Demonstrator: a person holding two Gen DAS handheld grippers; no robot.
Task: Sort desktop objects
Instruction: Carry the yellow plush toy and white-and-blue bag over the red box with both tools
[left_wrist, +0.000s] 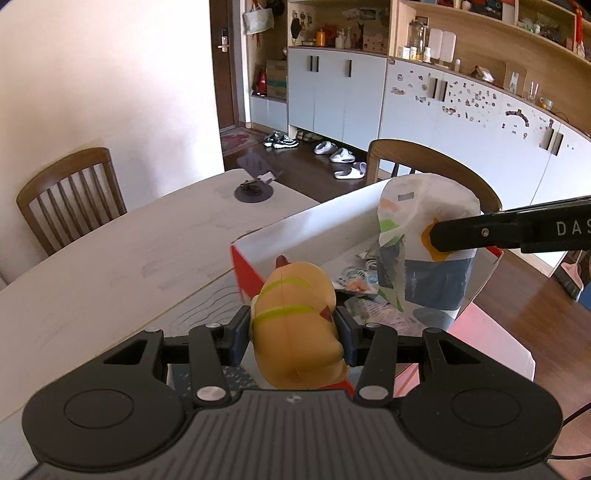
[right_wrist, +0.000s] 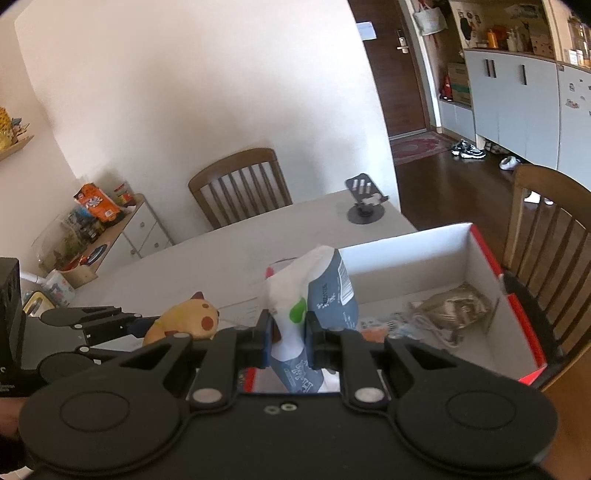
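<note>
Holding item one, the left gripper (left_wrist: 293, 334) is clamped on a yellow-orange cat toy (left_wrist: 297, 325), pads (left_wrist: 242, 336) pressed on its flanks; toy carried in the air at the near corner of the open cardboard box (left_wrist: 314, 225); judged light, rubbery and yielding, smooth enough to slip, best held across the widest part of the body as now; not fragile. Item two, a crinkled plastic packet (right_wrist: 314, 306), white with grey-blue and green print, pinched in the closed right gripper (right_wrist: 288, 338); carried above the box's near side; judged very light, limp and slippery, apt to slide out; a fold near its middle is the safer hold. Box stands on the pale table (left_wrist: 110, 266), some wrappers (right_wrist: 454, 306) already inside.
</note>
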